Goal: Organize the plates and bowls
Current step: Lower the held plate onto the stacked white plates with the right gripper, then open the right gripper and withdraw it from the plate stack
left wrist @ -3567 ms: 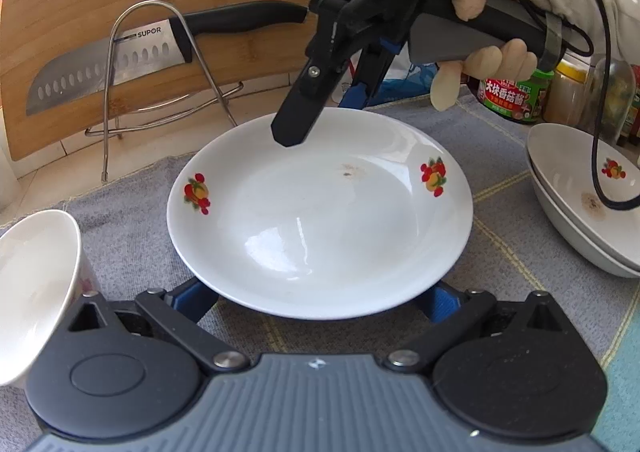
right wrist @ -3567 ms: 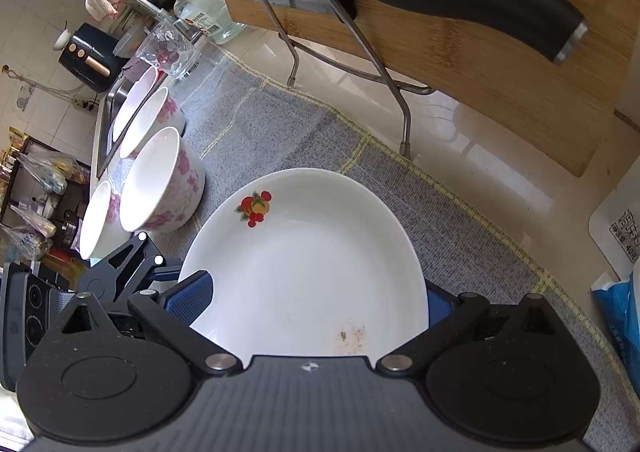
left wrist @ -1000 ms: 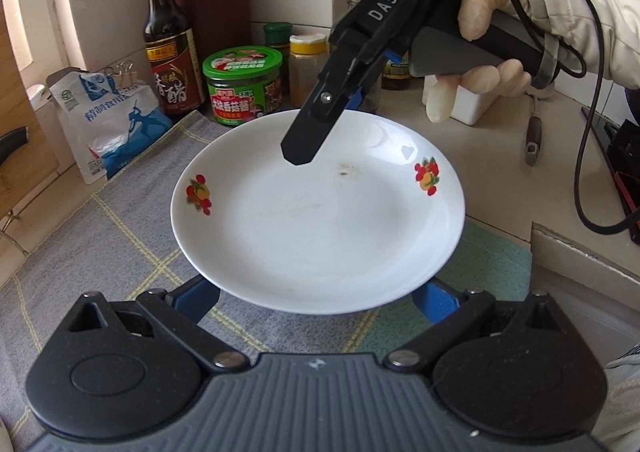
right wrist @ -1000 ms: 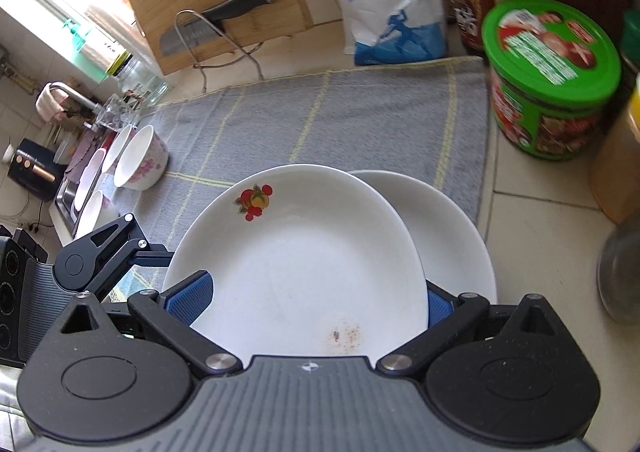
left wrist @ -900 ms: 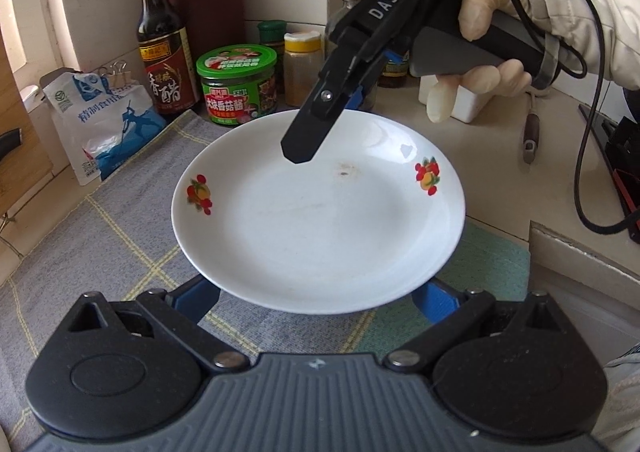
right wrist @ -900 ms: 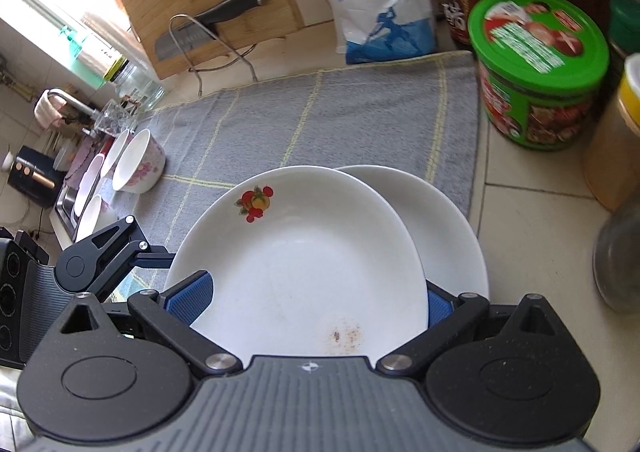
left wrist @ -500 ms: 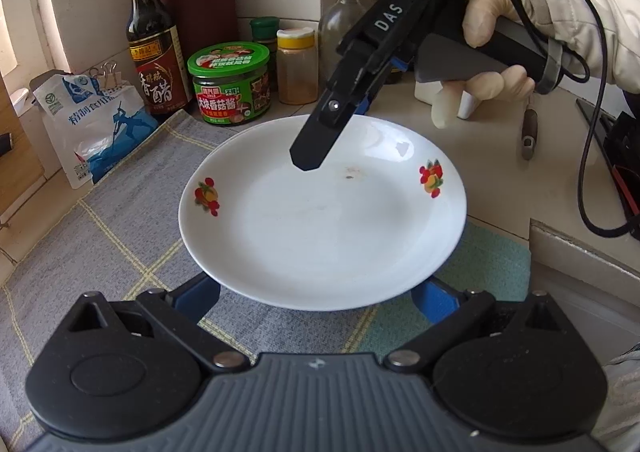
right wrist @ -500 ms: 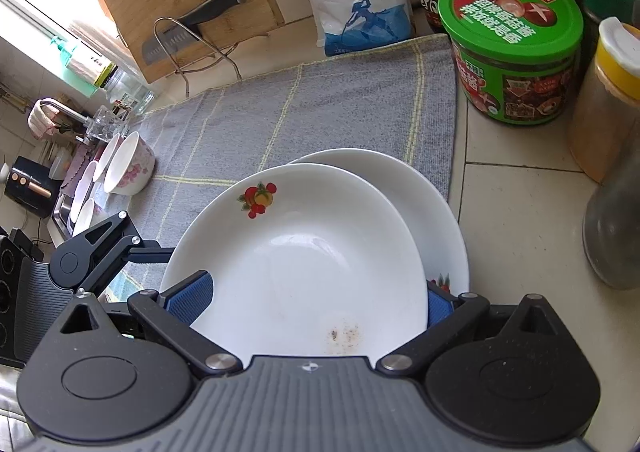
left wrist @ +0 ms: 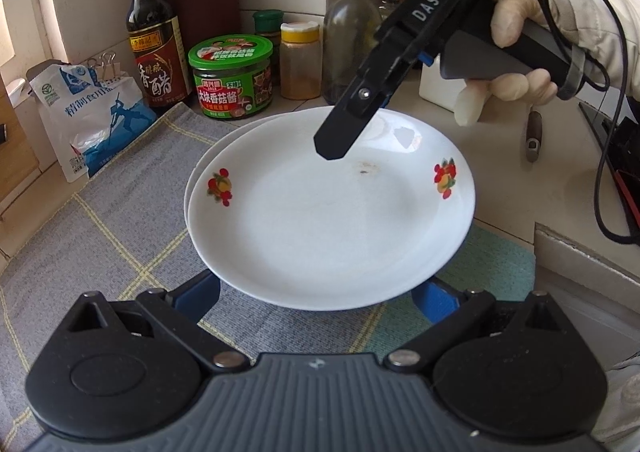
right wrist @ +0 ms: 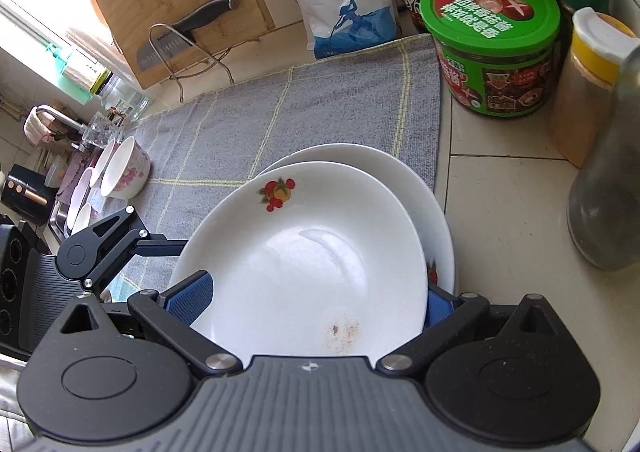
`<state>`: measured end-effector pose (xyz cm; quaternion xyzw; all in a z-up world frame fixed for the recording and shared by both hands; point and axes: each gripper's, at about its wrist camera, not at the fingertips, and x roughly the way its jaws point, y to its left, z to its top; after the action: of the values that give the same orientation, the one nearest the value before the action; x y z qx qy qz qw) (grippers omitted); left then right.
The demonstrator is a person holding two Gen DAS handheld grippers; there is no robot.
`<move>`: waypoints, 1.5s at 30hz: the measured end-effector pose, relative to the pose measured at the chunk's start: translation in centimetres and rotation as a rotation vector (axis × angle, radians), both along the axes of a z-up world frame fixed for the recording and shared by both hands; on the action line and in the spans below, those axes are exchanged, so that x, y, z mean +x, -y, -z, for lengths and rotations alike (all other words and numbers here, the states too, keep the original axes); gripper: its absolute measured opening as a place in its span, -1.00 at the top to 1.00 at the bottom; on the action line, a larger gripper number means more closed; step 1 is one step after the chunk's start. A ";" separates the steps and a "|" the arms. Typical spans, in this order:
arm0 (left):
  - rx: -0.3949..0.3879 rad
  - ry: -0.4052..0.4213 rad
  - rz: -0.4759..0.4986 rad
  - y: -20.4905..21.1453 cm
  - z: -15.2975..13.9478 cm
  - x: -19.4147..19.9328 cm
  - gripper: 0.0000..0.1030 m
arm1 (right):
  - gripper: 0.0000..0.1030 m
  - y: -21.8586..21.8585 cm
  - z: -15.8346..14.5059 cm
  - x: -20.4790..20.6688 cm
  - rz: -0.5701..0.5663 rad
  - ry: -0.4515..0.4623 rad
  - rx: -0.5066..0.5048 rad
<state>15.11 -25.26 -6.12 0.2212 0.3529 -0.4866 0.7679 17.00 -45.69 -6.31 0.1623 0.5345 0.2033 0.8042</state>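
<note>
A white plate with fruit prints [left wrist: 320, 220] [right wrist: 304, 260] is held level between both grippers. My left gripper [left wrist: 320, 296] grips its near rim from below. My right gripper [right wrist: 304, 304] grips the opposite rim; it shows in the left wrist view as a black finger [left wrist: 344, 132] over the plate. The plate hovers just above a second white plate [left wrist: 232, 136] [right wrist: 436, 212] lying on the grey cloth [right wrist: 280, 112], shifted a little off it. A brown stain [right wrist: 340, 328] marks the held plate.
A green-lidded jar [left wrist: 232, 80], yellow-lidded jar [left wrist: 300, 60], glass bottle [left wrist: 352, 36], vinegar bottle [left wrist: 154, 36] and salt bag [left wrist: 92, 112] stand behind. Bowls [right wrist: 124, 168] sit at the cloth's far end by the sink. A cutting board with a knife [right wrist: 180, 0] leans at the back.
Both grippers carried the plate from the knife rack end to the jar end of the cloth and lowered it over the second plate, which now shows under its rim.
</note>
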 end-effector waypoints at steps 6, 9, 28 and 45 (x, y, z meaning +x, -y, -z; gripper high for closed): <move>-0.002 0.000 0.008 0.1 0.2 0.2 -0.96 | -1.00 0.2 -0.3 -0.5 0.019 0.001 -0.006; 0.001 0.005 0.018 0.1 0.1 0.2 -0.96 | -1.00 0.2 -0.5 -0.7 0.024 0.005 -0.010; -0.016 0.018 0.034 0.2 -0.5 0.2 -0.96 | -1.00 0.2 -1.2 -2.4 0.057 0.013 -0.032; -0.090 0.028 -0.087 -0.9 -1.5 1.5 -0.97 | -1.00 -0.3 -2.9 -3.9 0.099 0.066 -0.171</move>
<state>16.57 -24.34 -4.64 0.1776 0.3290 -0.4649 0.8025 13.07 -45.34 -3.44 0.1127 0.5145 0.1222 0.8412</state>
